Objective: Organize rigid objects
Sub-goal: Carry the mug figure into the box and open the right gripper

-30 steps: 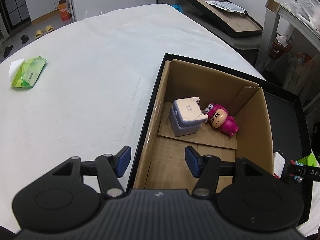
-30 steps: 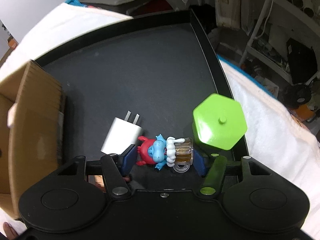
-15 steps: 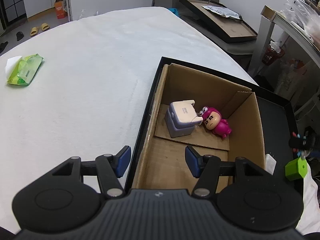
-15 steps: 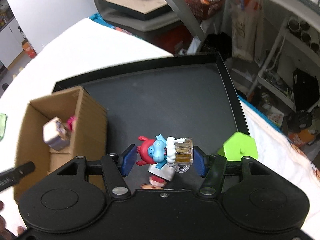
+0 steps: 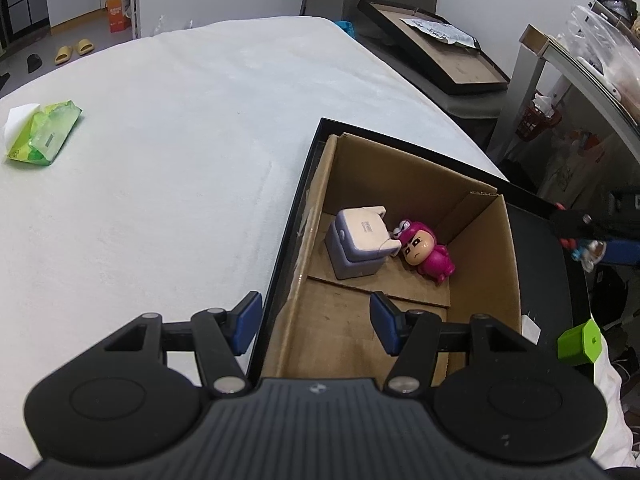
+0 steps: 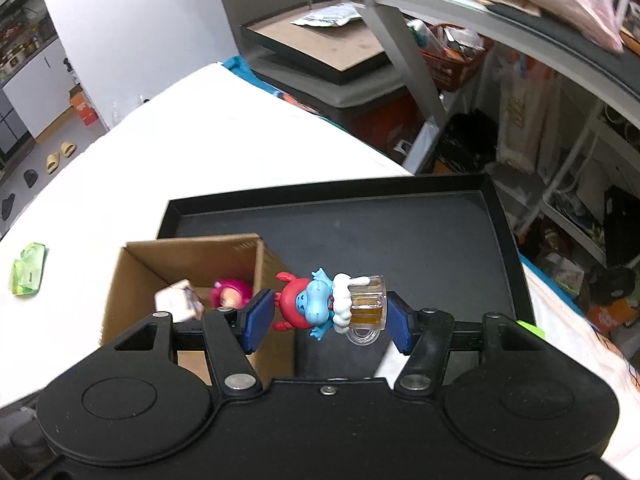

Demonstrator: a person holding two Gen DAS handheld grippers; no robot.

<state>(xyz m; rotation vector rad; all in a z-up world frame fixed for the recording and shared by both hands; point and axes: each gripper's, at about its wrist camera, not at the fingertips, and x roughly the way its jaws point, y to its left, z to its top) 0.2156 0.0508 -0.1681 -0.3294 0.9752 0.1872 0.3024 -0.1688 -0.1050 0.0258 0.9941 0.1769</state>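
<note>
On the white table (image 5: 168, 168) a black tray (image 6: 420, 240) is sitting with a cardboard box (image 5: 404, 312) at its left end. Inside the box a grey-white cube toy (image 5: 358, 242) is touching a pink doll (image 5: 424, 250). A green block (image 5: 580, 342) is sitting at the tray's near right edge. The right gripper (image 6: 327, 314) is hanging over the tray beside the box wall, clamping a blue-and-red figurine with a mug (image 6: 330, 304) between both pads. The left gripper (image 5: 316, 322) is hovering over the box's left wall, jaws spread, gripping nothing. A green packet (image 5: 42, 132) is lying far left.
</note>
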